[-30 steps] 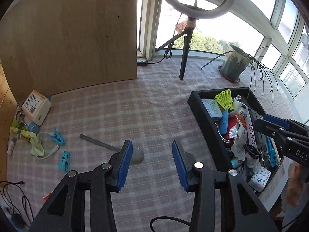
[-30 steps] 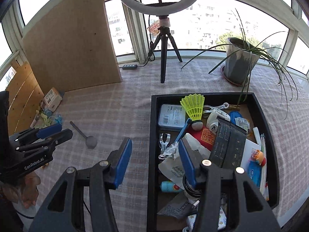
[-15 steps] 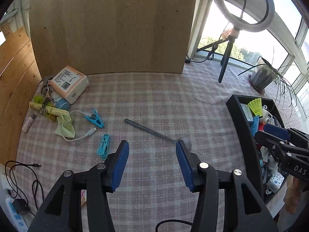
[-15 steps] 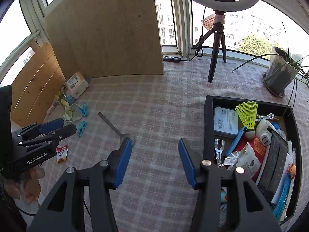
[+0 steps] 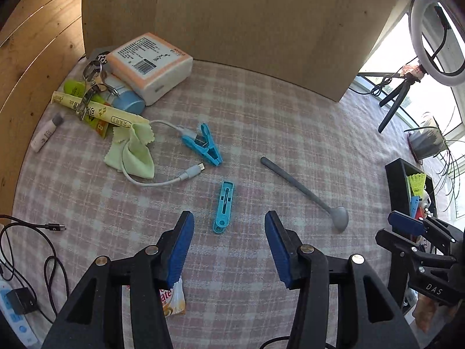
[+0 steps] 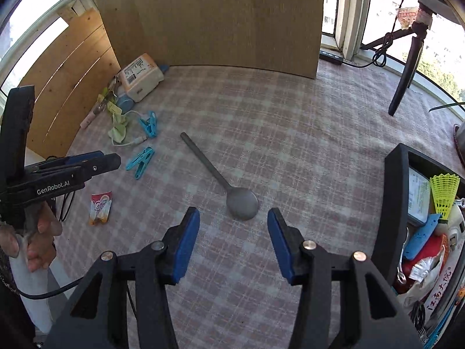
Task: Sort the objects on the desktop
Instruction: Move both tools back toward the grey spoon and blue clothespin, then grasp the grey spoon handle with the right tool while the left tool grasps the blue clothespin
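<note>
left wrist: left hand-held gripper [image 5: 228, 247] agape, empty.

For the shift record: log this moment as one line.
left gripper: open, over blue clip | right gripper: open, over grey spoon | held: nothing | black tray: part filled

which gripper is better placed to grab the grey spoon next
Right, probably. The right gripper is open with the grey spoon bowl just ahead between its fingers. The left gripper is lined up on a blue clothespin instead.
</note>
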Tool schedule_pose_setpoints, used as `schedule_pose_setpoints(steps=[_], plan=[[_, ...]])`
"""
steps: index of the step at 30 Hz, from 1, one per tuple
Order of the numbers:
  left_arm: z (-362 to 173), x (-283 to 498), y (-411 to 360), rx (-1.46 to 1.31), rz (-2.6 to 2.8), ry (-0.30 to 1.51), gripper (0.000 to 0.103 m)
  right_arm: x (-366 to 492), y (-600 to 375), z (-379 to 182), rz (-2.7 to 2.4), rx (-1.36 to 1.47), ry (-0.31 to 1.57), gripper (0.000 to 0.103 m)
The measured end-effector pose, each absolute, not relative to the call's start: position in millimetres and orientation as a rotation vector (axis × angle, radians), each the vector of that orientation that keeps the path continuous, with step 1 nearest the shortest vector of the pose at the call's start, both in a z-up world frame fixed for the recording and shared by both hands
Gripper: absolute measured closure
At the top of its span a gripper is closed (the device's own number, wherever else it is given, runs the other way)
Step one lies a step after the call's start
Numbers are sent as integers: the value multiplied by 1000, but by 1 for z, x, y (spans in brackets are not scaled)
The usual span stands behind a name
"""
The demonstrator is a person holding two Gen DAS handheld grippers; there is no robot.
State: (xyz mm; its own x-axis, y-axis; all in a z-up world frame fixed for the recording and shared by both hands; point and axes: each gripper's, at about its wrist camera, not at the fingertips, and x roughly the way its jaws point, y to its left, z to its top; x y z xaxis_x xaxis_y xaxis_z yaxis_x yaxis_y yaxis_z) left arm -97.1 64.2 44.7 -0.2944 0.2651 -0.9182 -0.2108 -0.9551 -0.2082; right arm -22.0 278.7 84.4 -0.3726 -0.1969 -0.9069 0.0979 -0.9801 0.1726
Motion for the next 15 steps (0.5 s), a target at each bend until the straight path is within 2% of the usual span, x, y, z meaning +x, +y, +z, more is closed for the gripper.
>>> schedule_pose_setpoints(steps=[15], plan=[[-3, -113, 89, -1741, 2300, 104, 51, -80, 230, 22, -2336, 1801, 153, 56]])
